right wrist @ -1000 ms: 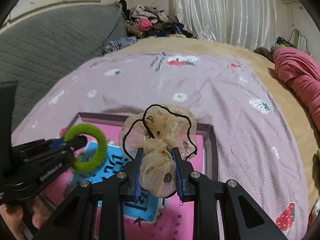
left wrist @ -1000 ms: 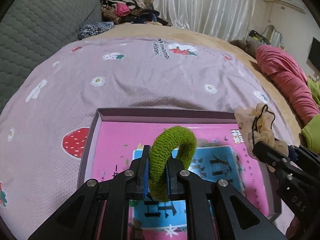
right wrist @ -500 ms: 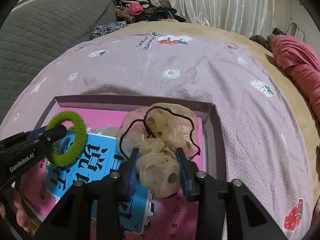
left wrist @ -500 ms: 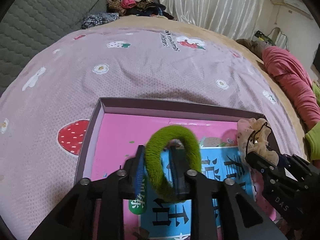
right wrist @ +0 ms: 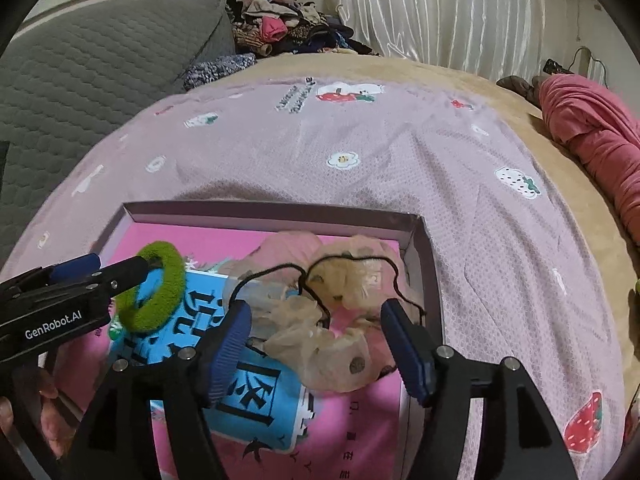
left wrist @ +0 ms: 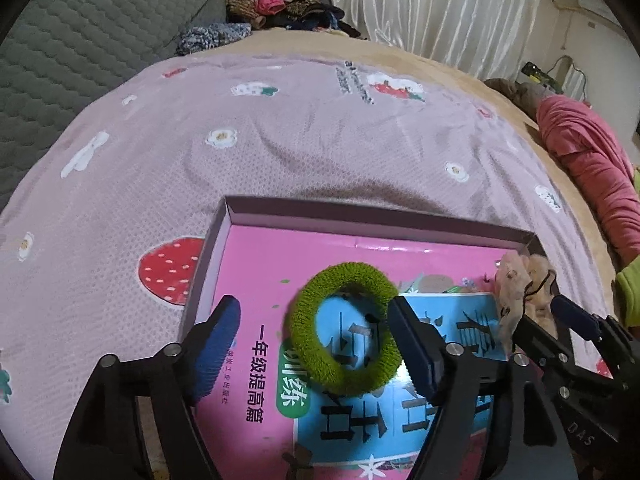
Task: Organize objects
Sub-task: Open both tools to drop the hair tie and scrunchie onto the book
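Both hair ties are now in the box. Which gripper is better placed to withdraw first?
Probably right: the right gripper stands clear of the beige scrunchie, while the green hair tie leans against the left gripper's finger.

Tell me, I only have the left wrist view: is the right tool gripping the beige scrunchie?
Observer: No. The right tool is open. Its jaws have just been opening, and the beige scrunchie lies loose between them.
Operator: Is it fully inside the box?
Observer: Yes, it lies on the pink book, near the right wall of the box.
Operator: And my green hair tie from that side?
Observer: The green hair tie looks tilted, its rim against the left tool, whose jaws have also just been opening. I cannot tell whether it is hooked.
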The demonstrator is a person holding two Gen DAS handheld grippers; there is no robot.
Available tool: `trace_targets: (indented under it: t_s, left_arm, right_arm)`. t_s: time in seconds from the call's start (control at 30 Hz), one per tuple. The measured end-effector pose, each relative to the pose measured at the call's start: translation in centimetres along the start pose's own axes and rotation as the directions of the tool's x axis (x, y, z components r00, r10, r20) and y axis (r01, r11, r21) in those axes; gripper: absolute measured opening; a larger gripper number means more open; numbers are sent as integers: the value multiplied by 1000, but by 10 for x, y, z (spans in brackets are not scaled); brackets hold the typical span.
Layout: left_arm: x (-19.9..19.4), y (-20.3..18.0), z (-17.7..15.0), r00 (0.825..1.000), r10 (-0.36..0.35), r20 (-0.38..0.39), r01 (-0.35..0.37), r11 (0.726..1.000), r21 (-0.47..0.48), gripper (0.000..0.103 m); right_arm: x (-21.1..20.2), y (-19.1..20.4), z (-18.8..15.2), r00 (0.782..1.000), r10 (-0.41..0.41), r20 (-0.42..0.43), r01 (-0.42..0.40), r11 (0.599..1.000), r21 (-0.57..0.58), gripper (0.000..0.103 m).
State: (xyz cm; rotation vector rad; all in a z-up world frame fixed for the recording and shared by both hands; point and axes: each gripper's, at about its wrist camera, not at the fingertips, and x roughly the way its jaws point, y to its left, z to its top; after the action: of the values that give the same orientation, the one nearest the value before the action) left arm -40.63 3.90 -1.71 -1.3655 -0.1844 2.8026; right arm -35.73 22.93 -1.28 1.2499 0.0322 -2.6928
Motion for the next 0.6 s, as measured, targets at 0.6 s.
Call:
trace_targets:
  t_s: [0.6]
  left_arm:
    - [-39, -12, -3, 995, 33, 91, -38, 998, 59, 97]
  right_arm:
    - [-36, 0, -1, 997, -29, 67, 28, 1000, 6, 85]
